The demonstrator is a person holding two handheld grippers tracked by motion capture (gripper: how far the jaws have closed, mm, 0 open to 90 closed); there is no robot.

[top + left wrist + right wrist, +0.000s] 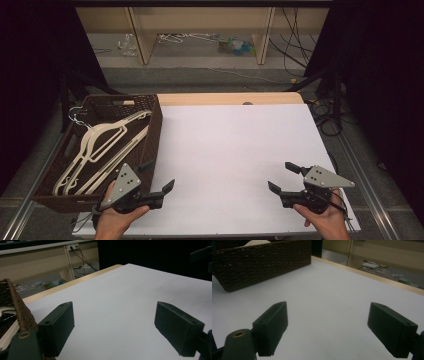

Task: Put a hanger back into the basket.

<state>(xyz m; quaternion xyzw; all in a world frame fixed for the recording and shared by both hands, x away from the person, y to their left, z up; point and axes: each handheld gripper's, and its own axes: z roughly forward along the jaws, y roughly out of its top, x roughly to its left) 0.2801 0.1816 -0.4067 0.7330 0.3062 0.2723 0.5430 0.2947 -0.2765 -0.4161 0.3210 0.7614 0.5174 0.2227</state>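
Note:
A dark brown woven basket (153, 131) stands at the table's left edge and holds several cream clothes hangers (102, 145). My left gripper (157, 175) sits just right of the basket's near corner, jaws wide apart with nothing between them. In the left gripper view the gripper (113, 325) points over bare white table, the basket's rim (18, 307) at its left. My right gripper (281, 176) hovers near the front right of the table, open and empty. From the right gripper view, the gripper (327, 327) faces the basket (262, 262) across the white surface.
A white sheet (235, 155) covers the table, with a wooden strip (225, 98) along its far edge. Beyond the table a shelf unit (200, 30) stands on the floor with hangers and small items under it. Cables (300, 55) trail at the right.

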